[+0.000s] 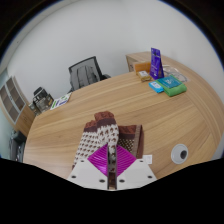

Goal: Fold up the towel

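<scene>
Tool clenched on patterned towel, pink pads pinching its near edge, towel lifted above wooden counter, chair beyond

Bright, even indoor light; strong fisheye bending at the edges; soft shadows, slight overall blur

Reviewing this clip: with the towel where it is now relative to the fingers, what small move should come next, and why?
Probably carry the gripped end forward and lay it over the rest of the towel. The gripper appears shut on the patterned towel, whose fabric bunches between the pink pads and rises above the wooden table. The boxes sit far beyond, so the path looks free.
</scene>
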`<state>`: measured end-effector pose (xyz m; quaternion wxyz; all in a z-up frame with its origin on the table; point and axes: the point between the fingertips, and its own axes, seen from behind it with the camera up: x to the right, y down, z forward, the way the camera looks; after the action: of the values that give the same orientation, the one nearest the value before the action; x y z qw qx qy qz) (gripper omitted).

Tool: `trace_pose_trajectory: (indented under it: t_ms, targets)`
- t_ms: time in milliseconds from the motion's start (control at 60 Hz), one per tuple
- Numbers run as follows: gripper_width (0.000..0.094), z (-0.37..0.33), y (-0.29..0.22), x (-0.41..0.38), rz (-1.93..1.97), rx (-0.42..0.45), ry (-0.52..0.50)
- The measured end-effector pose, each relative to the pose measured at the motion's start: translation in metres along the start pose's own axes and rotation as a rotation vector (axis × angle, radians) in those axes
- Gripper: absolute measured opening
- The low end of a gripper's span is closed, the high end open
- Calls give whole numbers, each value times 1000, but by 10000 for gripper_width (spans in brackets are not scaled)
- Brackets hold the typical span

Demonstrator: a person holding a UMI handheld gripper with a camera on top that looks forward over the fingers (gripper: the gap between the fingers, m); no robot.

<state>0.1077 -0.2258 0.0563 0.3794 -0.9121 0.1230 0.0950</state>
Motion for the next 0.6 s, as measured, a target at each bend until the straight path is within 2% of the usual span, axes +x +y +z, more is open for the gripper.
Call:
trace_pose_trajectory:
  t_ms: [67, 100, 233, 283, 600]
  targets:
    - [152, 7, 6, 20, 1, -11, 27]
    - [224, 9, 8, 29, 4, -16, 40]
    - [731, 2, 6, 71, -26, -9, 144]
    - [854, -5, 2, 80, -41, -2, 163]
    - [856, -89, -15, 43, -152, 95, 216]
